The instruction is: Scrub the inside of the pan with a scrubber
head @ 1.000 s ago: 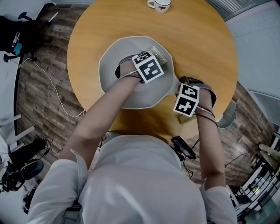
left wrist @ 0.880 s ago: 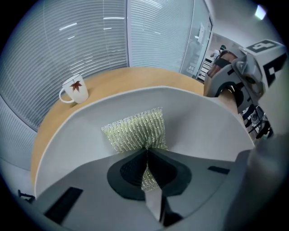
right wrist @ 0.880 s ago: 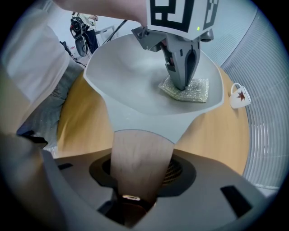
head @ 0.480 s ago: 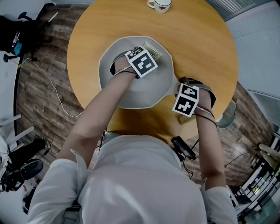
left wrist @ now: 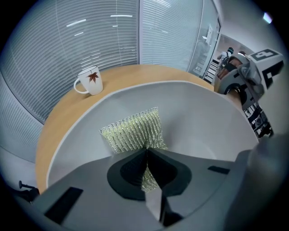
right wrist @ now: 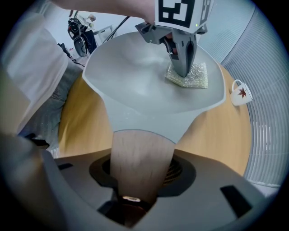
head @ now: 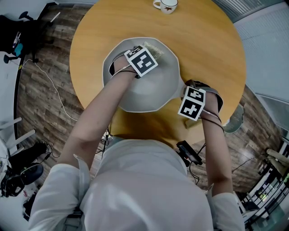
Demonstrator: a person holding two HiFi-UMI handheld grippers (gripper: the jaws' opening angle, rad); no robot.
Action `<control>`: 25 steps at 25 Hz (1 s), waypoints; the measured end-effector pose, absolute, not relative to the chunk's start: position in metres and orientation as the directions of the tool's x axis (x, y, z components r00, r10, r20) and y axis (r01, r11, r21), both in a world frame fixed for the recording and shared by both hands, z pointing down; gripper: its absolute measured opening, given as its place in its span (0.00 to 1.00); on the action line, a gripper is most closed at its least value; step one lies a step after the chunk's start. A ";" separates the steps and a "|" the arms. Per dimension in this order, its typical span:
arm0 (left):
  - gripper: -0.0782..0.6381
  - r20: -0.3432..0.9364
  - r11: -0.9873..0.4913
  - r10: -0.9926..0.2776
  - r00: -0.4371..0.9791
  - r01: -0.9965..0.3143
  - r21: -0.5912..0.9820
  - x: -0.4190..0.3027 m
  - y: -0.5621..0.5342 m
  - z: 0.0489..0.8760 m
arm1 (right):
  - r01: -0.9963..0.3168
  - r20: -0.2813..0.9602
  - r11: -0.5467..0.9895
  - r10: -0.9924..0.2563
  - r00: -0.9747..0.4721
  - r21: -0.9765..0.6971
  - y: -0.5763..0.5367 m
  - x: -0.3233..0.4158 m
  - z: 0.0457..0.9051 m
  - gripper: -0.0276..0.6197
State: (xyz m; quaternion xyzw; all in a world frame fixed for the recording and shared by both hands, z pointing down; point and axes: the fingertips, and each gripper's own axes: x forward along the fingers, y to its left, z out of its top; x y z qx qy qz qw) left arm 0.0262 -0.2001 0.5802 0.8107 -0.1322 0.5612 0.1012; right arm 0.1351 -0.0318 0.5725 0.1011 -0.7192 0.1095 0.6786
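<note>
My left claw [left wrist: 146, 155] is pinched shut on the near edge of a square, glittery yellow-green mesh scrubber [left wrist: 132, 130]. Its jaws are pressed together with the mesh caught between them, and it points steeply down into a wide, pale grey metal pan [head: 151, 92]. From the head view I see the scrubber [head: 155, 48] lying inside the pan at about one o'clock from the bowl's centre, close under the rim. My right claw [right wrist: 135, 180] points straight down and clamps the pan's light wooden handle [right wrist: 137, 153], which leaves the bowl at about four o'clock. The pan rests on a round honey-coloured wooden table [head: 207, 40]. A white ceramic mug with a red leaf print [head: 166, 4] stands well apart at the table's twelve o'clock edge.
</note>
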 end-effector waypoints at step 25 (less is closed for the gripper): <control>0.13 0.977 -0.945 -0.084 0.196 -0.327 -0.015 -0.026 -0.204 0.580 | -0.305 1.000 0.952 0.011 -0.026 -0.018 -0.032 0.137 0.574 0.33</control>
